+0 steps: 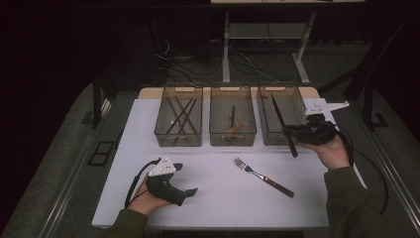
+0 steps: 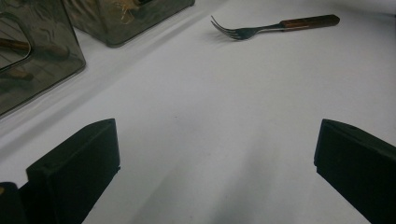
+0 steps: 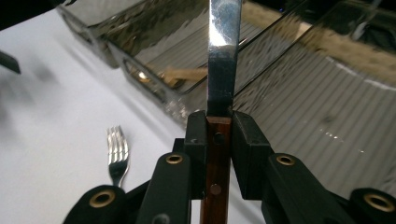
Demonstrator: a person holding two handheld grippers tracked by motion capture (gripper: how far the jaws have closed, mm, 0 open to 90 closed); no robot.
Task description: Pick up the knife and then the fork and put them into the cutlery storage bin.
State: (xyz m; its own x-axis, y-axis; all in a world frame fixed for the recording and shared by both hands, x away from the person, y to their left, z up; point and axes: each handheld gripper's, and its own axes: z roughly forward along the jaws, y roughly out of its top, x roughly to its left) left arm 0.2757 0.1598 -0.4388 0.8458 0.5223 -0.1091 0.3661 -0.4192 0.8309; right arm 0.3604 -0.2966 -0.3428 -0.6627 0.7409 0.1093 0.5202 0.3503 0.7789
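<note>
White desk [image 1: 218, 193] underneath, carrying three smoky plastic bins [image 1: 233, 121] in a row along its far edge. Right gripper [image 1: 297, 133] raised at the front of the right-hand bin [image 1: 282, 121], fingers [image 3: 247, 154] pinching the wooden handle of a knife [image 3: 219, 84] with its blade pointing up over that bin; left gripper [image 1: 190, 191] low at the near left, well apart from the bins, fingers [image 2: 74, 172] spread wide over bare desk. Wooden-handled fork [image 1: 262, 177] flat on the desk, in front of the middle and right-hand bins.
</note>
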